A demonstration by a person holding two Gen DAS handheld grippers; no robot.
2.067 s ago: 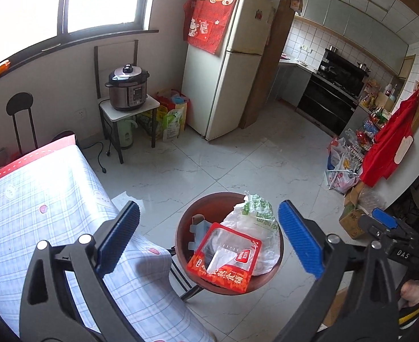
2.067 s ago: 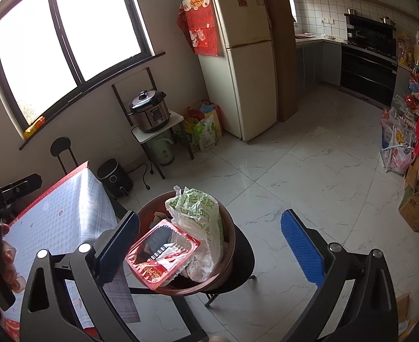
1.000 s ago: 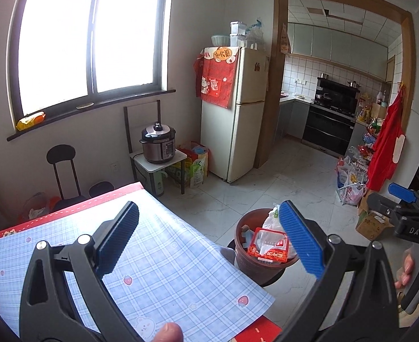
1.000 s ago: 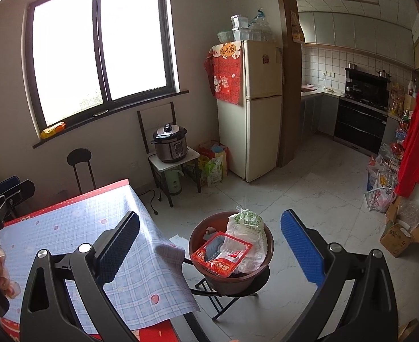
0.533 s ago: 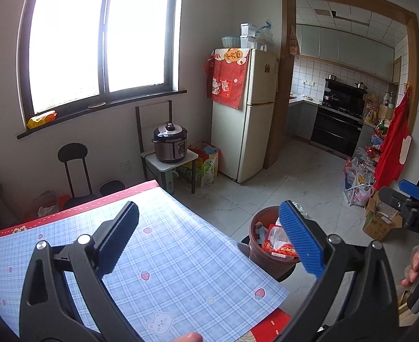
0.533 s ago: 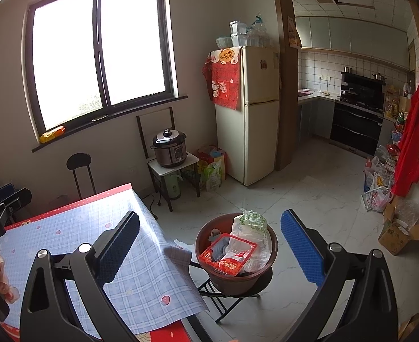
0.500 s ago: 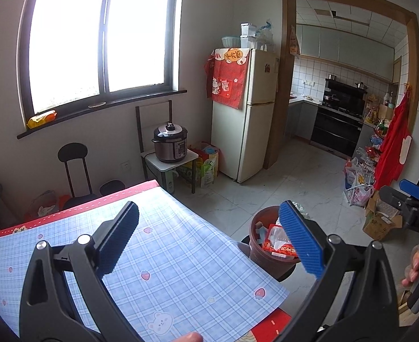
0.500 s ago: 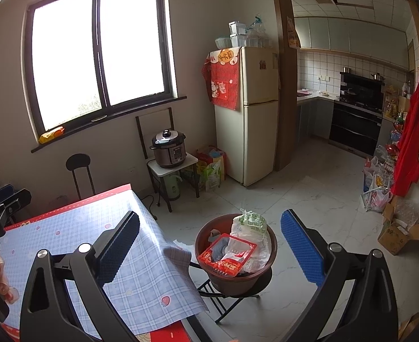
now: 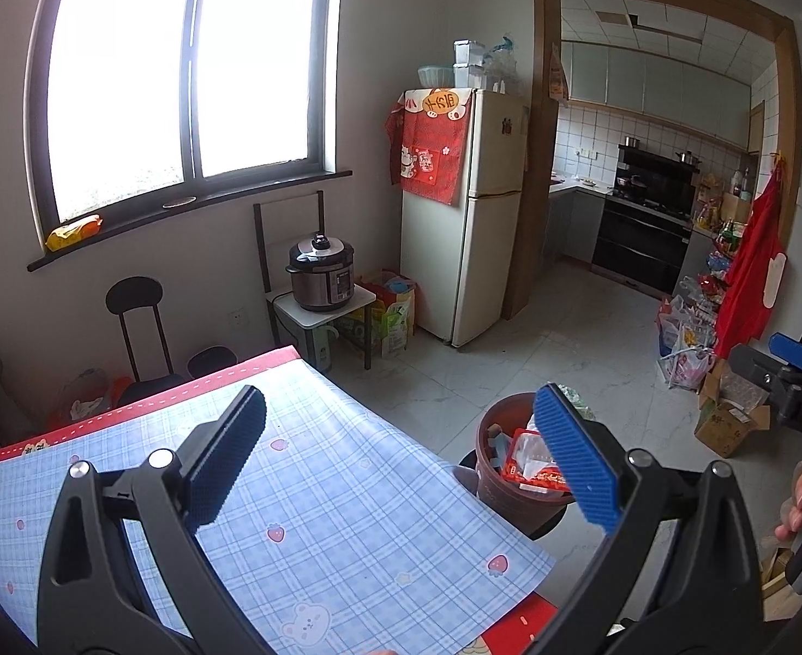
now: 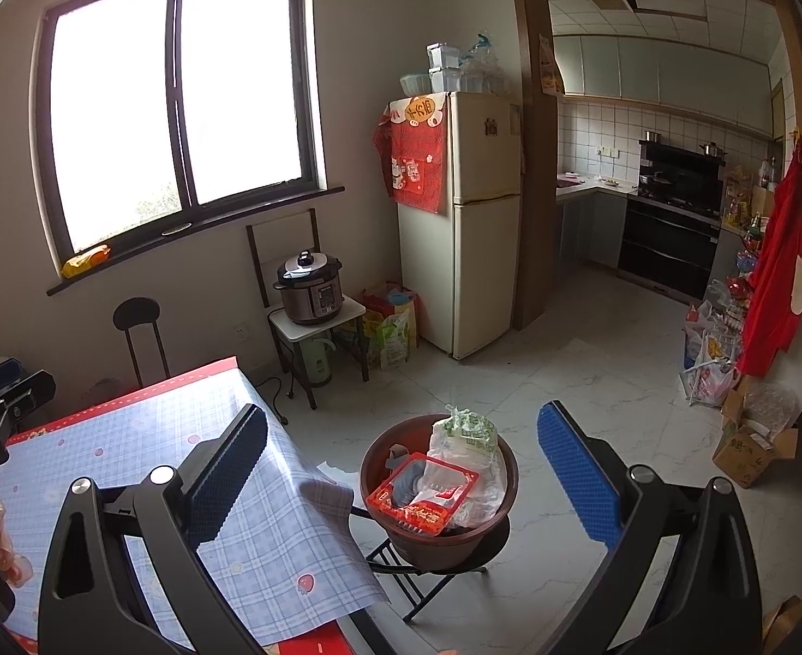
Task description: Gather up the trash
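Now both tongs (image 9: 401, 461) (image 10: 401, 464) open, empty; bin (image 10: 438, 537) beside table edge (image 10: 313, 469).

The left gripper's blue pad (image 9: 575, 469) hides much of the brown bin (image 9: 502, 483) and the red wrapper (image 9: 526, 470) in it. What lies under the white bag (image 10: 469, 464) cannot be seen. The table (image 9: 357, 524) is cut off at the lower edge

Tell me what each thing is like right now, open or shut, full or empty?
left gripper: open, holding nothing.
right gripper: open, holding nothing.
brown trash bin: on a stool, full of wrappers.
fridge: doors shut.
pressure cooker: lid on.
window: looks shut.
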